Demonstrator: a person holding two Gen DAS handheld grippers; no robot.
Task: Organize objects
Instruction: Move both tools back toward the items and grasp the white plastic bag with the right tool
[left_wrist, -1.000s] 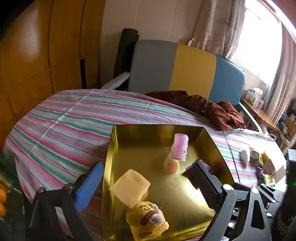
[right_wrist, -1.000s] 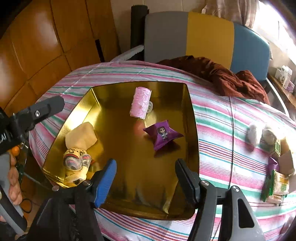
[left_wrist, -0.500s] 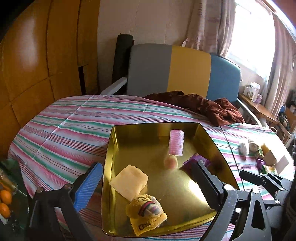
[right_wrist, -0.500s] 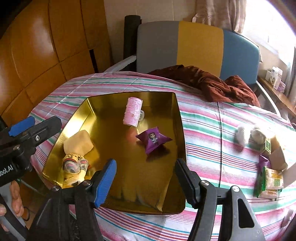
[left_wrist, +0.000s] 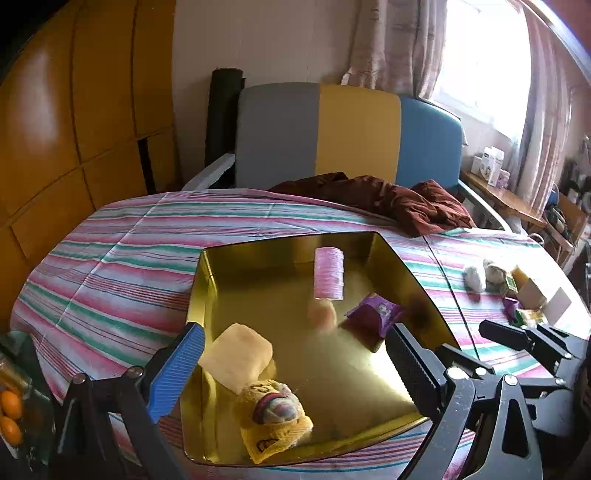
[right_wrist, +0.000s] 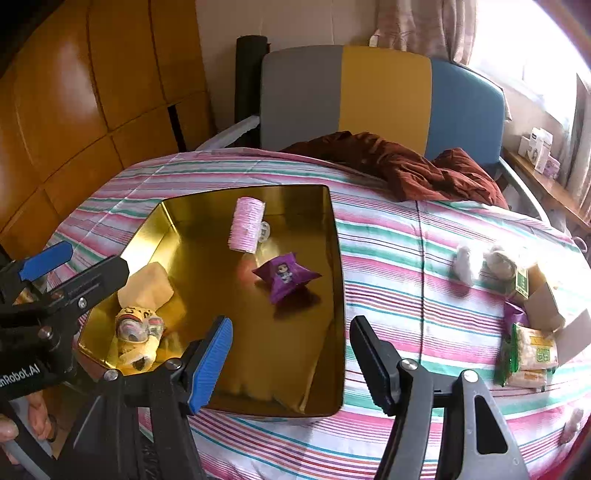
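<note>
A gold tray (left_wrist: 207, 280) (right_wrist: 338, 295) lies on the striped tablecloth. It holds a pink roll (left_wrist: 328, 273) (right_wrist: 247, 229), a purple packet (left_wrist: 373, 317) (right_wrist: 286, 277), a pale yellow block (left_wrist: 238, 356) (right_wrist: 147, 286) and a yellow plush toy (left_wrist: 275, 413) (right_wrist: 136, 332). My left gripper (left_wrist: 295, 328) (right_wrist: 98, 256) hovers open over the tray's near left corner, gripping nothing. Over the near right rim my right gripper (right_wrist: 291, 325) (left_wrist: 517, 339) is open too, with empty jaws.
Loose on the cloth to the right are two white fluffy items (right_wrist: 465, 266), a small cardboard box (right_wrist: 554, 306) and green snack packets (right_wrist: 528, 354). A brown cloth (right_wrist: 424, 170) is heaped at the far edge before a tricolour chair (right_wrist: 380, 96). Oranges (left_wrist: 11, 406) sit low left.
Both grippers have drawn back a little from the tray, so it looks smaller. The right wrist view has swung right, showing more of the loose items. Neither gripper's jaws have changed.
</note>
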